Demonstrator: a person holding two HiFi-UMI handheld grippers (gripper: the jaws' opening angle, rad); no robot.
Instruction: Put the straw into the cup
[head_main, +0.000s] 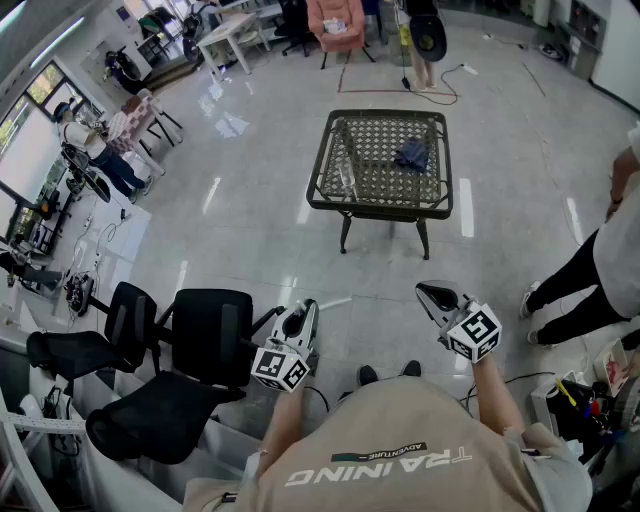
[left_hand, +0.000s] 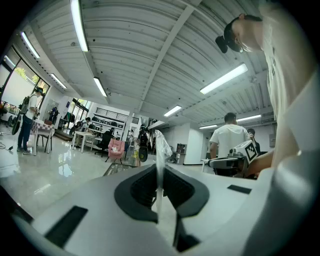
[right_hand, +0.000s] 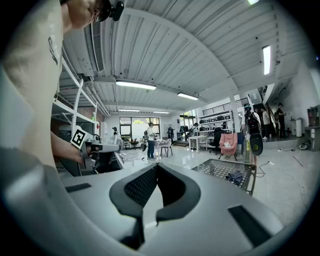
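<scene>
My left gripper (head_main: 305, 308) is shut on a thin white straw (head_main: 335, 300) that pokes out past its tips. In the left gripper view the straw (left_hand: 160, 145) stands upright between the closed jaws of the left gripper (left_hand: 160, 172). A clear cup (head_main: 347, 180) stands on the left side of a small dark wicker table (head_main: 380, 205) a few steps ahead. My right gripper (head_main: 425, 290) is level with the left one, shut with nothing in it. From the right gripper view the right gripper (right_hand: 157, 166) points toward the table (right_hand: 225, 170).
A dark cloth (head_main: 412, 153) lies on the table beside the cup. Black office chairs (head_main: 200, 340) stand close on my left. A person (head_main: 610, 260) stands at the right edge. Shiny floor lies between me and the table, with a pink chair (head_main: 335, 20) far behind.
</scene>
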